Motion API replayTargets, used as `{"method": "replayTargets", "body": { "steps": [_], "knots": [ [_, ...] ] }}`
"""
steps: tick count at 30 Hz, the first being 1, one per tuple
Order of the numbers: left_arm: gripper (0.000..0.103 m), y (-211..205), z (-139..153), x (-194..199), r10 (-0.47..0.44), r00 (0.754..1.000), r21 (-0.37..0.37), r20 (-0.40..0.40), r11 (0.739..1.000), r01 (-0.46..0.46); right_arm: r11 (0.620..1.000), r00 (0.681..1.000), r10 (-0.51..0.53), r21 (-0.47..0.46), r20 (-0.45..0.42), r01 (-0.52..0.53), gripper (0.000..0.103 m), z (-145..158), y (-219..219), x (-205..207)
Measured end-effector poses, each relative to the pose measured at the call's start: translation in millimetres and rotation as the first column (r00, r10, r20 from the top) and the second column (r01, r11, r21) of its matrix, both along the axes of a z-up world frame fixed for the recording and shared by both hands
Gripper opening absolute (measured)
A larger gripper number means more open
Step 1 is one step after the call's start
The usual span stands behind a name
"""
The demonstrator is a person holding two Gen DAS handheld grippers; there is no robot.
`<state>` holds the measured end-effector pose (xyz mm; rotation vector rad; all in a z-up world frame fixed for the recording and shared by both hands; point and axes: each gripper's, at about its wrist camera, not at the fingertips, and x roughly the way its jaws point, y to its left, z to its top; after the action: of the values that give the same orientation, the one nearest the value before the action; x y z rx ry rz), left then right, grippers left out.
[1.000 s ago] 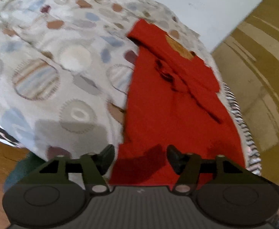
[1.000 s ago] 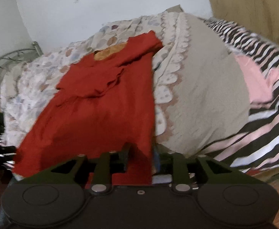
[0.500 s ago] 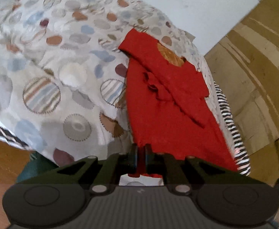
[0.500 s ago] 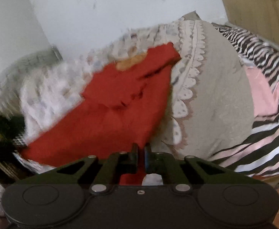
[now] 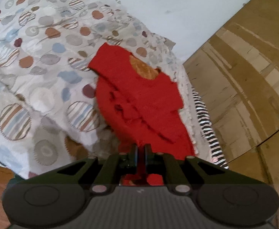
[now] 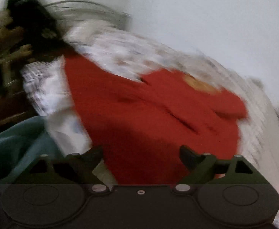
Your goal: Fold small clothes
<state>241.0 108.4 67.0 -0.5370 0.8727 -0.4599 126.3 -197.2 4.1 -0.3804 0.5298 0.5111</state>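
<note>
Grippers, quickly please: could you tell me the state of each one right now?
Left gripper: closed on the hem of the red garment.
Right gripper: open, holding nothing, fingers spread over the red garment; this view is blurred.

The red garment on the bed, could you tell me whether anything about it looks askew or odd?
Yes. The red garment is rumpled, with an upper layer bunched diagonally across it. Only the left gripper pinches its near edge; the right gripper is open.
</note>
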Motion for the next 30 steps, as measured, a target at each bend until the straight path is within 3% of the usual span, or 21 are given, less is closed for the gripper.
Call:
{"method": "replayTargets", "body": {
  "steps": [3,5,9,14,17,19,20,21,24,26,28,30],
  "knots": [
    [0.006,-8.5,10.3,8.1,-0.017,1.000,-0.036,0.004,0.999,0.017,0.991,0.991,0.113,-0.075,0.074,-0.108,0.093,-2.9,38.0,-3.5],
    [0.006,-15.4,16.4,12.2,-0.031,0.999,-0.052,0.010,0.998,0.032,0.988,0.984,0.133,-0.089,0.115,-0.123,0.094,-6.2,59.4,-0.2],
    [0.006,-24.9,22.1,20.8,-0.043,0.999,-0.080,0.011,0.996,0.044,0.985,0.971,0.048,-0.172,0.236,-0.007,0.094,-20.8,100.9,15.7],
    [0.006,-16.3,24.5,24.6,-0.029,1.000,-0.114,0.002,0.993,0.029,0.944,0.948,-0.058,-0.293,0.313,0.154,0.078,-49.0,120.2,45.3],
    [0.006,-4.1,20.4,23.9,-0.019,1.000,-0.120,-0.004,0.993,0.019,0.933,0.925,-0.028,-0.323,0.379,0.160,0.052,-48.5,117.6,39.8],
    [0.007,4.5,14.6,22.2,-0.021,1.000,-0.120,-0.007,0.993,0.020,0.934,0.919,0.011,-0.333,0.394,0.132,0.018,-41.3,110.7,35.2],
    [0.007,8.9,10.7,20.3,-0.020,1.000,-0.115,-0.007,0.993,0.019,0.934,0.919,0.032,-0.339,0.393,0.113,0.012,-37.4,106.2,32.7],
    [0.008,12.3,7.2,19.3,-0.017,1.000,-0.106,-0.006,0.994,0.016,0.936,0.923,0.057,-0.343,0.379,0.083,0.007,-31.5,102.7,31.5],
    [0.014,22.6,-4.1,14.5,-0.002,1.000,-0.068,-0.018,0.998,0.001,0.952,0.954,0.094,-0.305,0.283,-0.003,0.006,-12.1,90.9,39.8],
    [0.043,30.3,-13.4,11.4,0.009,0.999,-0.034,-0.040,0.999,-0.011,0.977,0.988,0.089,-0.206,0.127,-0.061,0.006,2.7,84.9,62.1],
    [0.068,36.6,-20.4,6.8,0.041,0.999,0.006,-0.036,0.999,-0.040,0.987,0.993,0.107,-0.116,-0.041,-0.111,0.006,16.2,74.0,83.8],
    [0.075,40.2,-24.2,-0.9,0.072,0.997,0.075,0.000,0.995,-0.071,0.991,0.971,0.120,-0.026,-0.208,-0.128,0.006,26.2,64.4,110.9]
  ]
}}
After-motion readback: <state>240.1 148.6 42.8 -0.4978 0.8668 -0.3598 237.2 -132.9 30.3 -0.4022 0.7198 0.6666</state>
